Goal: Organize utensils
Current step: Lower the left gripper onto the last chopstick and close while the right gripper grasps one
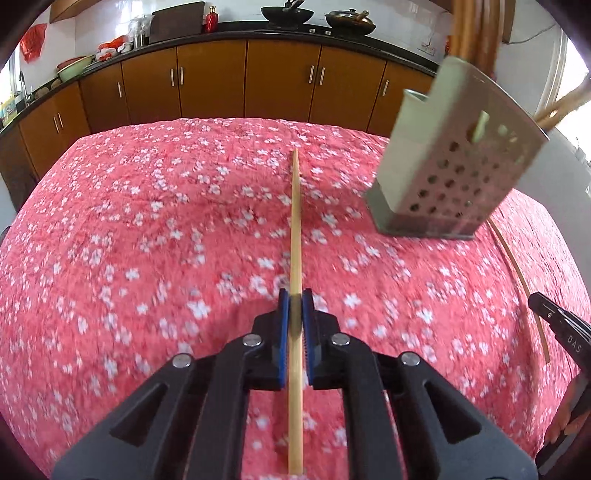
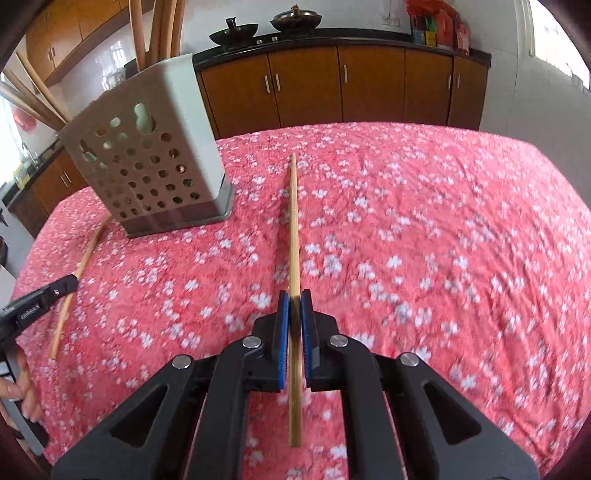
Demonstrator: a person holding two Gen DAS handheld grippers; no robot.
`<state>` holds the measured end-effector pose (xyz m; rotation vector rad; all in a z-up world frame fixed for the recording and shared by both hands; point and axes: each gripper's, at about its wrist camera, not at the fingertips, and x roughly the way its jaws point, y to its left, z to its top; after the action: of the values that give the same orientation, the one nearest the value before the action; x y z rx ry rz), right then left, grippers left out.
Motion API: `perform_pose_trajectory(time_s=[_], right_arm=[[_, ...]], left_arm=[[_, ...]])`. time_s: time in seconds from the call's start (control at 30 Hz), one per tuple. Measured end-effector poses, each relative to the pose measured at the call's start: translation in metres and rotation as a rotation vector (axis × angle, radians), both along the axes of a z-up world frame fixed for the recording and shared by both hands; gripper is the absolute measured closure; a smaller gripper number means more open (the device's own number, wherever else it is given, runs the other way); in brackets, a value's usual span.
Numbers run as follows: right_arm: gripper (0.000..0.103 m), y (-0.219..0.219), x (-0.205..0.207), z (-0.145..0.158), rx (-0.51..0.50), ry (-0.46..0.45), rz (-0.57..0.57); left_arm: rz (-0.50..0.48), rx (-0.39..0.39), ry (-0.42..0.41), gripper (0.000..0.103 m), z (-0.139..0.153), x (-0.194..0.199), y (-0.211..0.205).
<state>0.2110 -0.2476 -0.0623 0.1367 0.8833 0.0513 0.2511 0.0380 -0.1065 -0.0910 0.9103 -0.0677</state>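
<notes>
Chopsticks, one per gripper. Left gripper (image 1: 295,306) clenched on the left chopstick (image 1: 295,221), blue fingers (image 1: 283,325) pressing both sides a little behind mid-length, the thin tip aimed at the far edge of the tabletop (image 1: 147,240). Right gripper (image 2: 294,306) likewise clamped tight on the right chopstick (image 2: 293,221), gripped nearer the thick end, with a short stub trailing back under the camera. Hard to tell whether either tip touches the red flowered cloth.

Perforated grey holder (image 1: 454,173) standing toward the far edge, between the two grippers, already bristling with wooden handles (image 2: 162,33) out of its open top.

Probably light, stiff bamboo or wood: no sag along either stick, little weight to fight. Smooth and round, so likely to pivot or slide between flat pads if nudged against the holder's rim. Best held as now, across the thicker half, leaving the long thin end free to lead into the opening. Little risk of breakage; more risk of a stick swinging sideways, or catching on the handles crowding the holder.
</notes>
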Motion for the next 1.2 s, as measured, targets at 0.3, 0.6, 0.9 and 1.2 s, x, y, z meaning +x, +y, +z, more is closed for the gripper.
perform_pose_trajectory(time_s=[0.3,0.6,0.9,1.2], right_arm=[[0.095,-0.004,0.020,-0.004,-0.034,0.021,0.003],[0.095,-0.004,0.018,-0.014,-0.028,0.005,0.004],[0.094,-0.005,0.018,-0.012,-0.015,0.005,0.001],[0.094,-0.004,0.018,-0.012,-0.014,0.005,0.001]], left_arm=[[-0.042,0.026,0.000,0.077,-0.002,-0.007,0.005],[-0.058,0.051,-0.026,0.077,-0.004,-0.021,0.003],[-0.059,0.070,-0.023,0.077,-0.002,-0.018,0.004],[-0.064,0.066,-0.022,0.075,-0.003,-0.013,-0.004]])
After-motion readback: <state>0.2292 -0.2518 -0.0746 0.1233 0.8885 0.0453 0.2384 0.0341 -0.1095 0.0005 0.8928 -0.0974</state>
